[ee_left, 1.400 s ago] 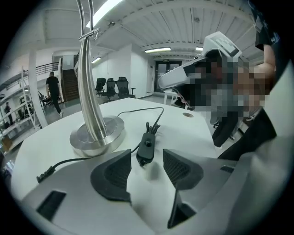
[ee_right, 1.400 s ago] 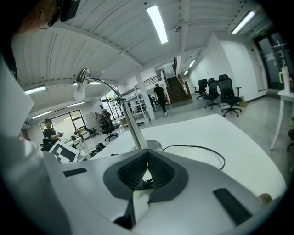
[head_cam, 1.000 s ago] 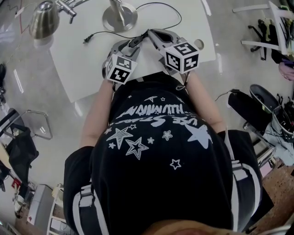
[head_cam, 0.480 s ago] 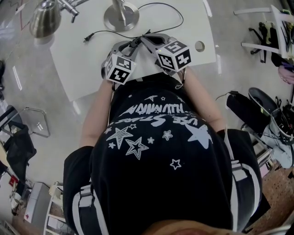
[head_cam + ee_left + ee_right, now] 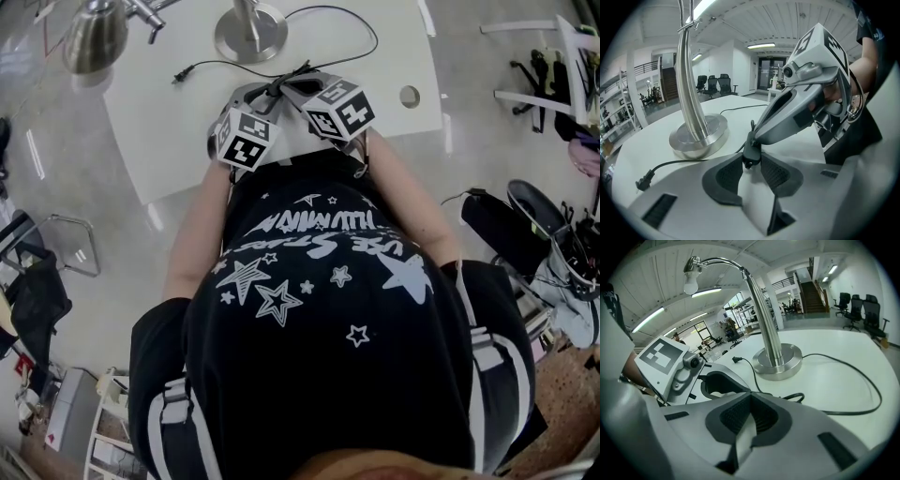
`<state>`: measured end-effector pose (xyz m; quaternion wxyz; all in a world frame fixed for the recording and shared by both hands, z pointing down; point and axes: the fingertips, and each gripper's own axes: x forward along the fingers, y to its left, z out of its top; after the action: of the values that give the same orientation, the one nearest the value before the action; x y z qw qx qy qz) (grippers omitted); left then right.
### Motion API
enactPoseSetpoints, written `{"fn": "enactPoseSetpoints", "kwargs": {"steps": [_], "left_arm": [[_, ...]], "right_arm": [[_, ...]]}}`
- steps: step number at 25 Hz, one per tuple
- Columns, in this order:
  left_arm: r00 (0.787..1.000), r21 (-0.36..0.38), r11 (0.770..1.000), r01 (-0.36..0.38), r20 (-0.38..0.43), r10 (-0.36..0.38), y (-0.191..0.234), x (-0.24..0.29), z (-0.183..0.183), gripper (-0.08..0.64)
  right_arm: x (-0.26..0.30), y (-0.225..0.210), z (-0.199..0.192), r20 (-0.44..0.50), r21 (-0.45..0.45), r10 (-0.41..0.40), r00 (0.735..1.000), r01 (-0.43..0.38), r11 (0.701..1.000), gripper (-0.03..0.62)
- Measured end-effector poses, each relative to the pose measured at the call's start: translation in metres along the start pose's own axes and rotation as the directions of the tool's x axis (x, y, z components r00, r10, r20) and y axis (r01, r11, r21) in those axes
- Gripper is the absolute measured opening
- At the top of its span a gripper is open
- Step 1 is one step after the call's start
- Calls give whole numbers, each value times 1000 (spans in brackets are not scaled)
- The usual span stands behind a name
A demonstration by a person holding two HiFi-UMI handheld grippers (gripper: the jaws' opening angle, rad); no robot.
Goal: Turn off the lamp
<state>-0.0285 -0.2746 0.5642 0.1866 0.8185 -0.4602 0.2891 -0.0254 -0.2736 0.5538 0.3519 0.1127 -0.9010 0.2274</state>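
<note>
A steel lamp stands on the white table (image 5: 169, 131), its round base (image 5: 250, 33) (image 5: 698, 136) (image 5: 778, 363) at the far edge and its bulb (image 5: 690, 284) unlit. The black cord carries an inline switch (image 5: 751, 150). My left gripper (image 5: 272, 89) (image 5: 751, 161) is shut on that switch, which stands upright between the pads. My right gripper (image 5: 289, 81) (image 5: 749, 397) is shut with nothing in it. Its tip (image 5: 757, 136) rests against the top of the switch from the right.
The cord's plug (image 5: 176, 78) (image 5: 643, 180) (image 5: 736, 360) lies loose on the table left of the base. The lamp's steel head (image 5: 94, 37) hangs over the table's left corner. A round hole (image 5: 409, 96) is at the table's right. A chair (image 5: 66, 253) and bags (image 5: 511, 220) stand on the floor.
My right gripper has come down and to the left until its tip meets the switch in the left jaws. The left gripper has stayed where it was.
</note>
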Motion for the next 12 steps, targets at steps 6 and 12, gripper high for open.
{"fn": "enactPoseSetpoints", "kwargs": {"steps": [6,12], "left_arm": [[1000,-9,1000,13,-15,-13,1,-1,0,133],[1000,-13,1000,15,-19,-16,2,0,1,133]], "right_arm": [[2,3,2,-82,-88,-57,995,50,995,6],[2,7,3,-150,-185,-125,981,96,978,5]]}}
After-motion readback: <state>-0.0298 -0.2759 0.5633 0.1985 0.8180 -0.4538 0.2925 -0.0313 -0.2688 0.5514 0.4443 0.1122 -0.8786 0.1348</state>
